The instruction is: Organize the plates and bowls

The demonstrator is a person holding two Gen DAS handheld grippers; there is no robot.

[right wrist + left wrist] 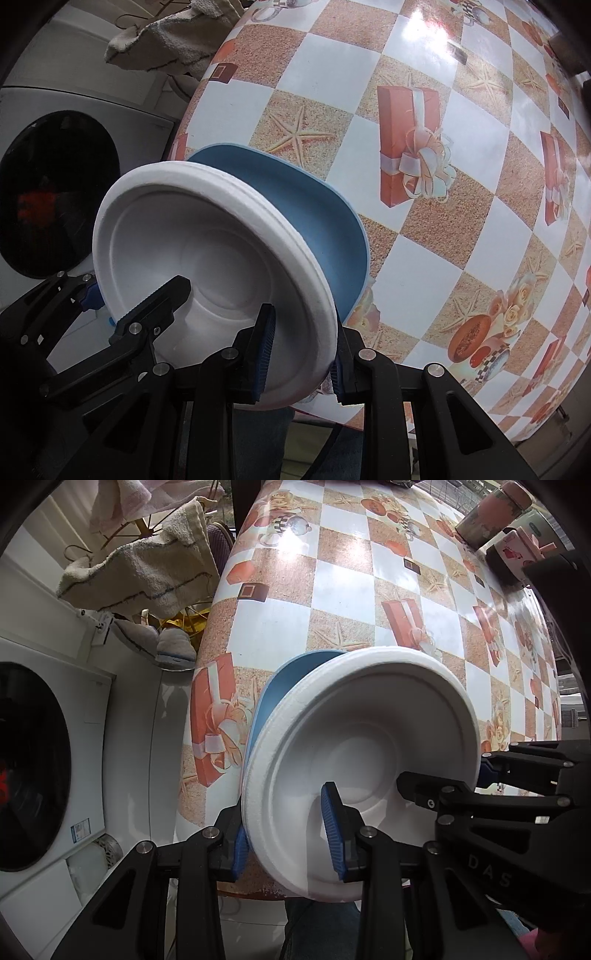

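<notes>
Left gripper (pixel 290 832) clenched on white bowl (pixel 369 738) rim, right gripper (pixel 301 354) clenched opposite; blue plate (pixel 314 206) beyond fingers

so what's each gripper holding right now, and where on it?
Both hold the white bowl stack by its rim, on opposite sides: left gripper on one, right gripper on the other.

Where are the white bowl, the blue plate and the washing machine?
white bowl (pixel 354 738), left wrist view, inner wall.
blue plate (pixel 317 206), right wrist view, inside surface behind the bowl.
washing machine (pixel 33 768), left wrist view, dark round door.
</notes>
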